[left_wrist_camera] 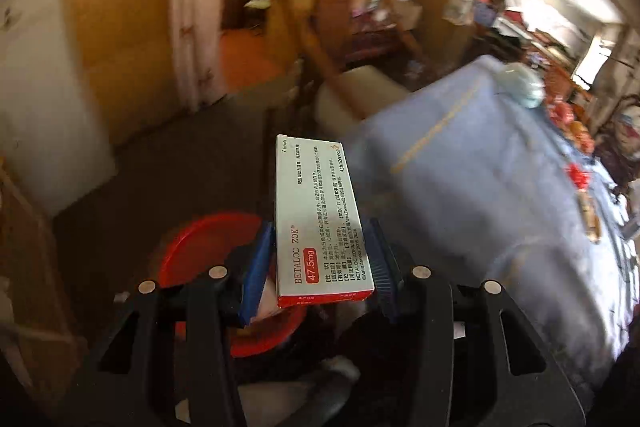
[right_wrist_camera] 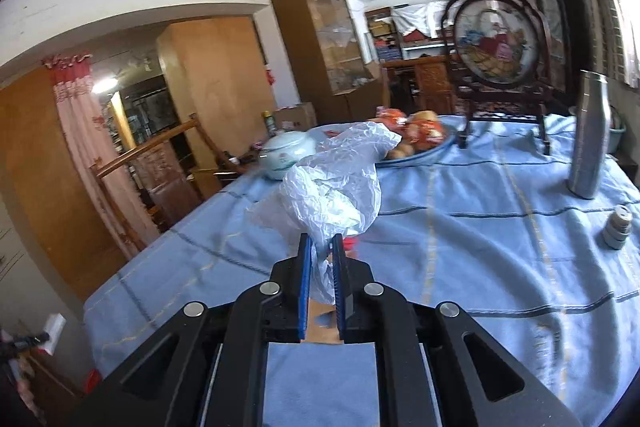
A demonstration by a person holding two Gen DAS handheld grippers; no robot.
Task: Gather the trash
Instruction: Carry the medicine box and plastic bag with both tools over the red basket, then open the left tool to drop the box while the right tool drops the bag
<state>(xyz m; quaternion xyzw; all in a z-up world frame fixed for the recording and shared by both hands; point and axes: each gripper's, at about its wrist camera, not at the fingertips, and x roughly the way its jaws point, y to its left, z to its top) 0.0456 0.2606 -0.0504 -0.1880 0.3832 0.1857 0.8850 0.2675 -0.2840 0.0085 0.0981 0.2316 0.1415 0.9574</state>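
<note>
In the left wrist view my left gripper [left_wrist_camera: 320, 247] is shut on a white and red medicine box [left_wrist_camera: 316, 211], whose long side sticks out forward past the blue pads. Below it on the dark floor stands a red bin [left_wrist_camera: 200, 251] with white scraps inside. In the right wrist view my right gripper [right_wrist_camera: 322, 251] is shut on a crumpled white plastic bag [right_wrist_camera: 336, 183], which billows up above the blue tablecloth [right_wrist_camera: 460, 247]. A small red thing peeks out behind the right pad.
On the table stand a steel bottle [right_wrist_camera: 590, 139], a small white lidded jar [right_wrist_camera: 618, 227], a white ceramic pot [right_wrist_camera: 286, 155], a plate of wrapped food [right_wrist_camera: 420, 139] and a round framed screen [right_wrist_camera: 496, 39]. A wooden chair [left_wrist_camera: 340, 7] stands beyond the table edge.
</note>
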